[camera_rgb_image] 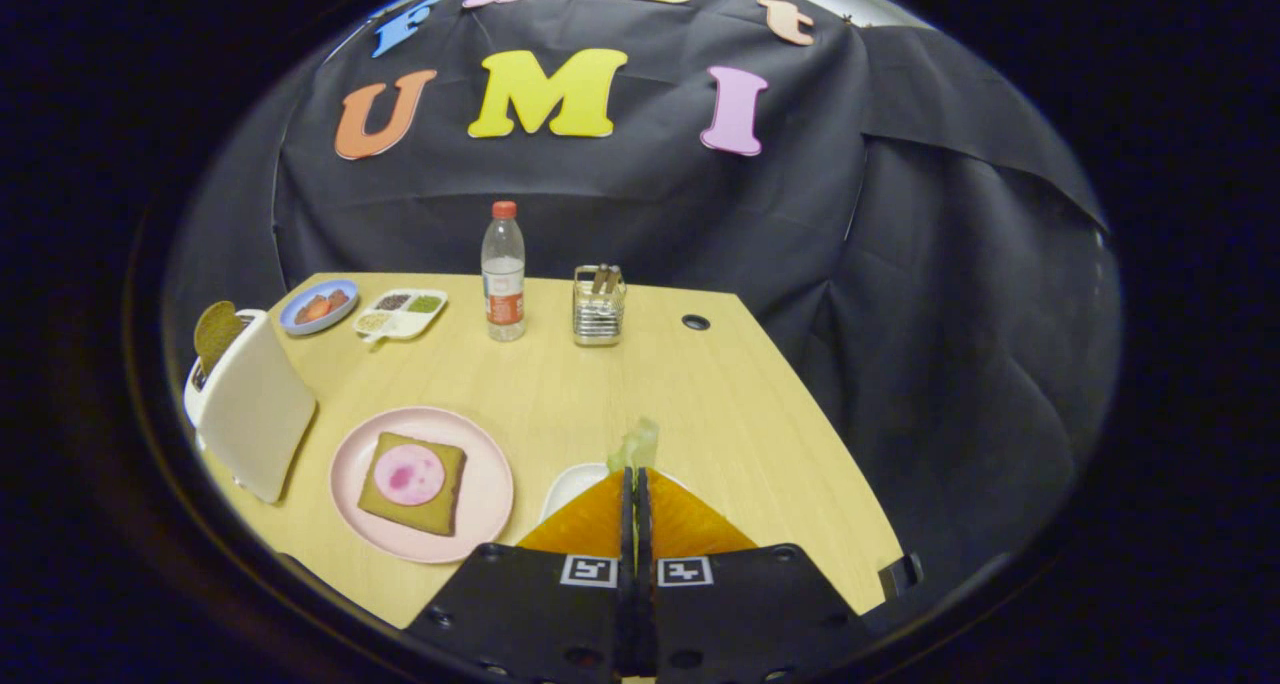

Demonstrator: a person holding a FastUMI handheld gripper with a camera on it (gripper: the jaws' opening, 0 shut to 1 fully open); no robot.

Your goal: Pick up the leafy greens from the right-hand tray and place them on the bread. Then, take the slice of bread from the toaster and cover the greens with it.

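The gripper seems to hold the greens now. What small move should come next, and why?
Probably carry the greens toward the pink plate. The gripper is shut on the leafy greens, which stick out past its fingertips above the white tray. The bread on the plate, topped with a pink slice, has no greens yet.
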